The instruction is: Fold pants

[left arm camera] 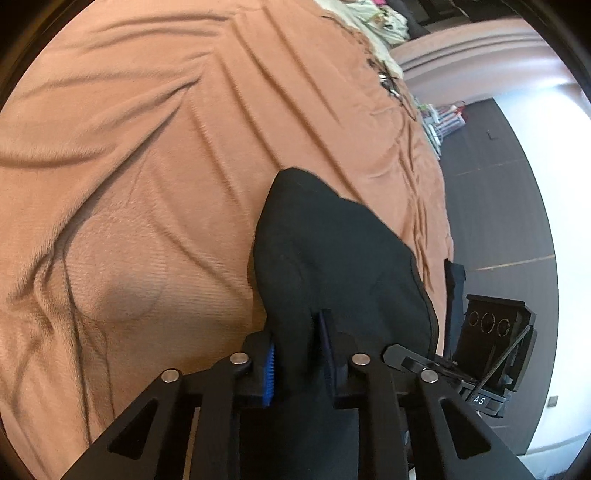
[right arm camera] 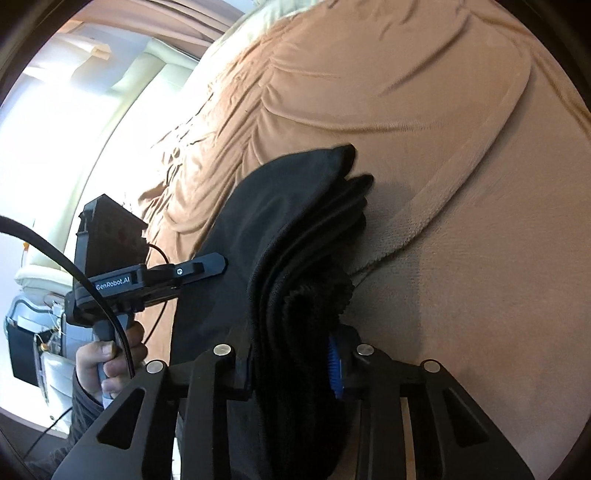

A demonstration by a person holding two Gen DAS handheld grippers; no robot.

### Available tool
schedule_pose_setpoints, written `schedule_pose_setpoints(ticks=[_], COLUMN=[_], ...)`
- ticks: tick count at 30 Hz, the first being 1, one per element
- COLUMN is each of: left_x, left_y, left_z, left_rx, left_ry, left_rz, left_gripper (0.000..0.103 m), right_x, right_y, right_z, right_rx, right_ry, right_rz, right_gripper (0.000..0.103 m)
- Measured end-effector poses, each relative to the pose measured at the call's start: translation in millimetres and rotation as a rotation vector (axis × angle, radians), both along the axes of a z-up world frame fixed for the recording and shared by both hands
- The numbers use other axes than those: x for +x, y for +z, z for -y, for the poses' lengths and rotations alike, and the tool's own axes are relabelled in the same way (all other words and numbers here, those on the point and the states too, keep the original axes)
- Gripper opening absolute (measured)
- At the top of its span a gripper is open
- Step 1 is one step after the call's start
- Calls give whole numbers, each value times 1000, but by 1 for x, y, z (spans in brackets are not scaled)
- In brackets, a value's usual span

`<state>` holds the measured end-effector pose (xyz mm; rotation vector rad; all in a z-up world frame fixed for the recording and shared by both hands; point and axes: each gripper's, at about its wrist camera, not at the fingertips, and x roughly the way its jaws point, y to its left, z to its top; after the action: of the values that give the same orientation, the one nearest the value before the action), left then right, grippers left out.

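Note:
The black pants (left arm camera: 332, 258) are bunched into a folded stack and held above the tan blanket (left arm camera: 147, 147). My left gripper (left arm camera: 301, 365) is shut on one end of the pants, blue pads pressing the cloth. In the right wrist view the pants (right arm camera: 295, 240) show several stacked layers. My right gripper (right arm camera: 291, 362) is shut on this stack. The left gripper (right arm camera: 155, 277) shows in the right wrist view, its finger against the cloth, held by a hand (right arm camera: 107, 362). The right gripper (left arm camera: 491, 343) shows at the right of the left wrist view.
The wrinkled tan blanket (right arm camera: 406, 92) covers the bed. Light bedding (left arm camera: 369, 26) lies at the bed's far end. A dark floor (left arm camera: 498, 203) runs along the bed's right side. Bright window light and white furniture (right arm camera: 44, 288) are at the left of the right wrist view.

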<state>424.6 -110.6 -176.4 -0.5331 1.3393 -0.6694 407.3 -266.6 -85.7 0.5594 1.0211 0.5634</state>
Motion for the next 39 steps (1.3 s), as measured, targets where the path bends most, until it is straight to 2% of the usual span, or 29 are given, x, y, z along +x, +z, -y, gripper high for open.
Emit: schedule_pose_setpoints(ticks=[2,11,22,33,39], left_x=[-3,-24,-74,-119,-146], left_y=[9,50,105,144,164], left_z=[1,-6,-30,-54,-69], left_rx=[-15,-48,-86,-123,-147], left_ry=[-8,-6,18,43,62], left_rz=[20,128,263,378,419], left_gripper=[16,16,15,14,13], right_x=[-5,-47,-107,-189,-215], right_y=[7,47,96,116,127], right_z=[-3,-12,-43,-30,-35], right_rx=[-13,-45,-91,-122,-131], right_ry=[-5,-10,-12,-12,-5], right_rz=[21,159,311,422,469], right_gripper=[25,25,24,23,23])
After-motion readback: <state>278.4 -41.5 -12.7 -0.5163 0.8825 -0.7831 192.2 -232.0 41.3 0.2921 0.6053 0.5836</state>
